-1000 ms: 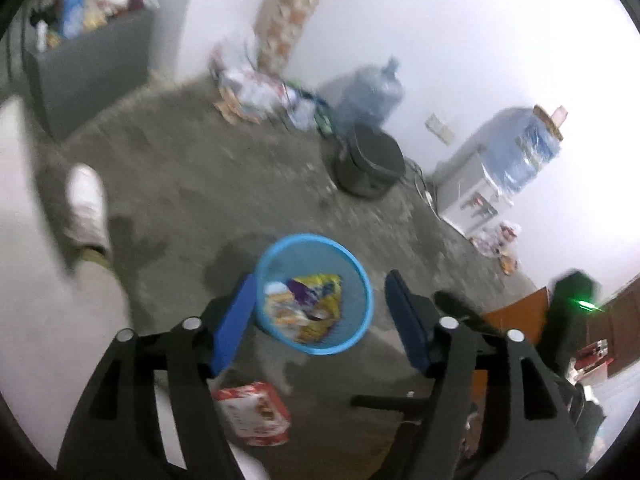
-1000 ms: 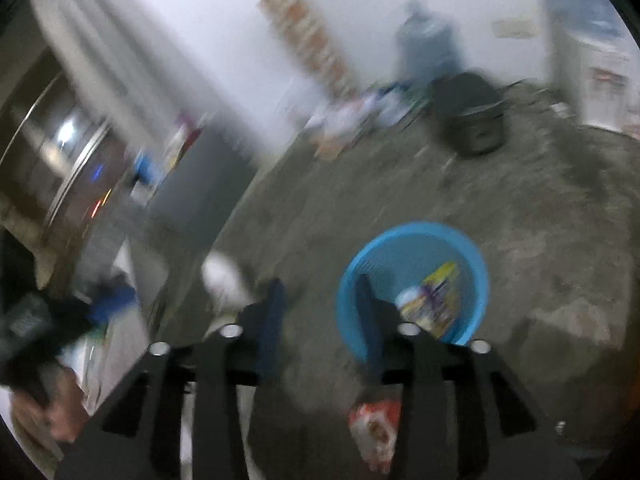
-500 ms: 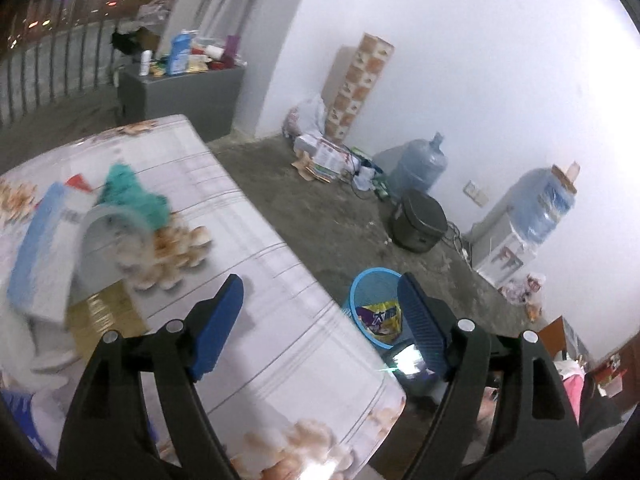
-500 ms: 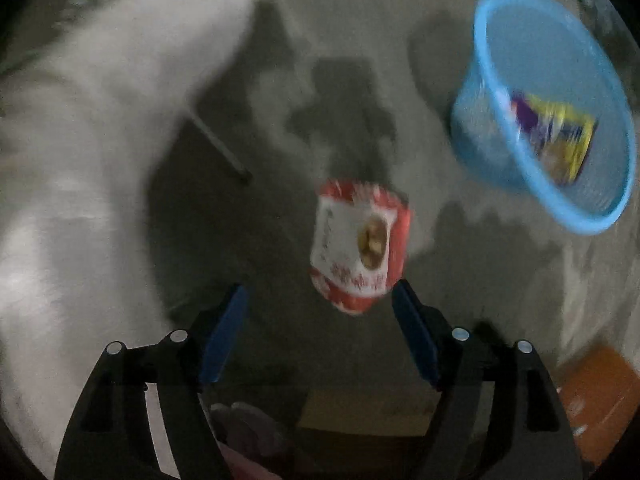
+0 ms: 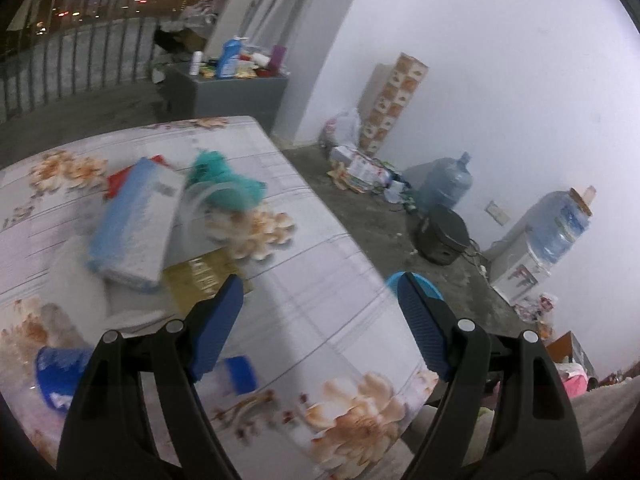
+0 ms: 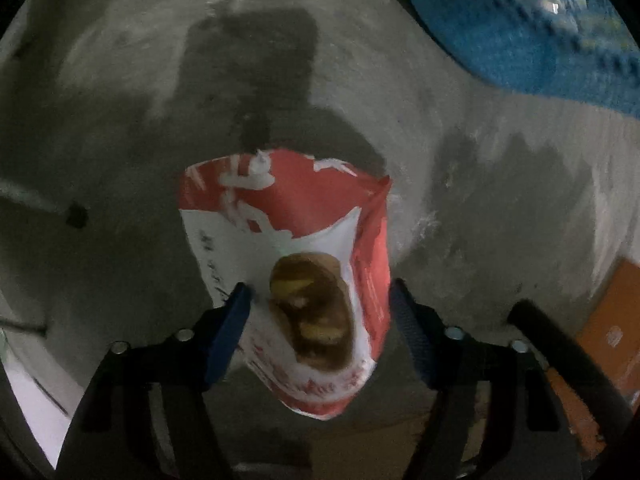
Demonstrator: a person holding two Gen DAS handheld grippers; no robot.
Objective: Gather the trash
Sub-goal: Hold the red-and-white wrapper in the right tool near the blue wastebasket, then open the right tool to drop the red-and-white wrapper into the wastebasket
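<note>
Only the right wrist view shows the red-and-white snack bag [image 6: 288, 248] on the concrete floor [image 6: 120, 80], between the right gripper [image 6: 320, 300]'s closing fingers; the left gripper [image 5: 320, 300], fingers apart and empty, hovers over the littered floral table [image 5: 320, 248].

Red-and-white wrapper [image 6: 288, 240], blue basket [image 6: 532, 40]

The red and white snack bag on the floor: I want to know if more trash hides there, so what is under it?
Bare concrete floor surrounds the red and white snack bag, which lies between the closing right gripper jaws. Whatever sits directly beneath it is covered.
</note>
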